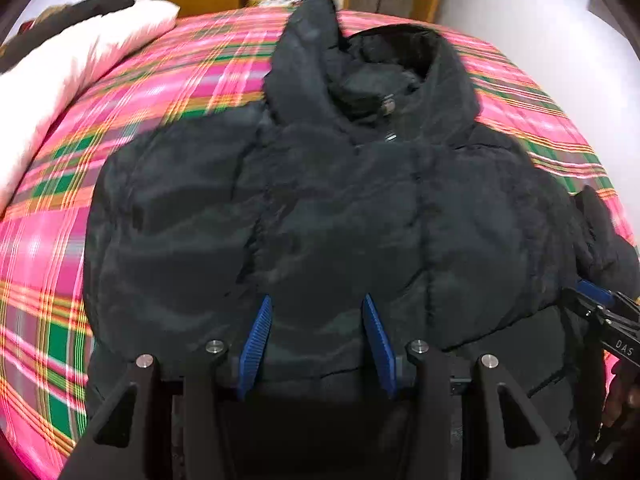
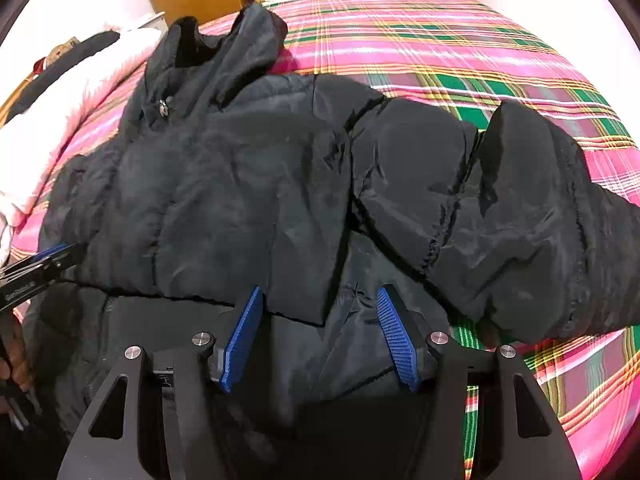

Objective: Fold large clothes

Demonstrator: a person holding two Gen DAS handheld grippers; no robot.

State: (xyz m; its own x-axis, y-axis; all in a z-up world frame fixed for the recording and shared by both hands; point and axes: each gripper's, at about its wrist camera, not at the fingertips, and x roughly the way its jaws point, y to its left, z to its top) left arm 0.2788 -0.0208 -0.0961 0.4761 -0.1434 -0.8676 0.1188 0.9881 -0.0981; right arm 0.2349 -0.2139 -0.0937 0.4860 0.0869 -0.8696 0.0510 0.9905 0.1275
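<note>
Counting one jacket, two hand-held grippers

The jacket is black quilted cloth with a faint sheen, creased and puffy. Under it the bedcover is woven plaid cloth, matt. The pads look like ribbed blue plastic on matt black frames with shiny metal bolts.
</note>
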